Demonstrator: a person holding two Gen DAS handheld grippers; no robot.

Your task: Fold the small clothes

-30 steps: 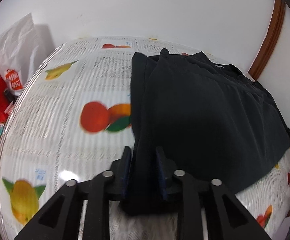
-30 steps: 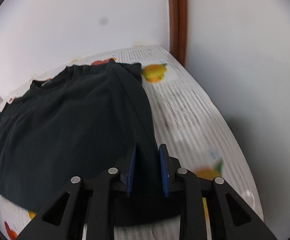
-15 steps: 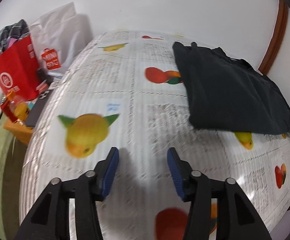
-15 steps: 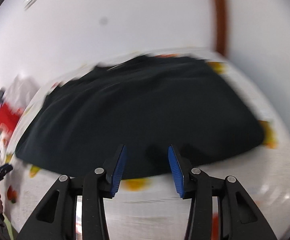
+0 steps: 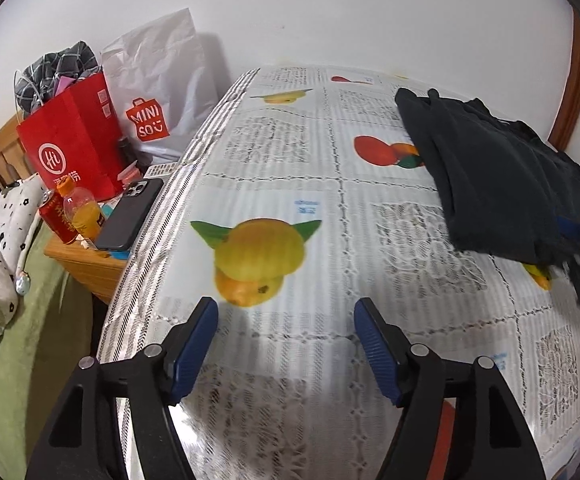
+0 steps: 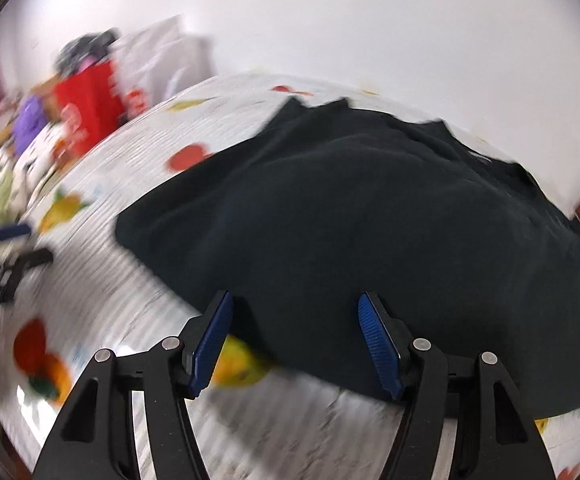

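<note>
Table (image 5: 290,184) with the fruit-print cover fills both views. The dark garment (image 6: 370,220) lies flat on it, already folded over by the look of it, long axis running left to right across my right view. Right hand-held gripper (image 6: 296,340) sits just short of its near edge, jaws spread and just been opening, nothing pinched; the hem shows in the gap but the pads are clear of it. Left hand-held gripper (image 5: 285,344) is spread too, also just been opening, only bare cover between the pads; the garment sits well off to its right and ahead. So the right hand is the nearer one, and I judge the next fold gets picked up from that near edge. Left of the left gripper, off the table: a red paper bag (image 5: 73,148) with checked fabric stuffed in the top, a white bag (image 5: 157,92) behind it, contents not visible. Right view is motion-blurred.
</note>
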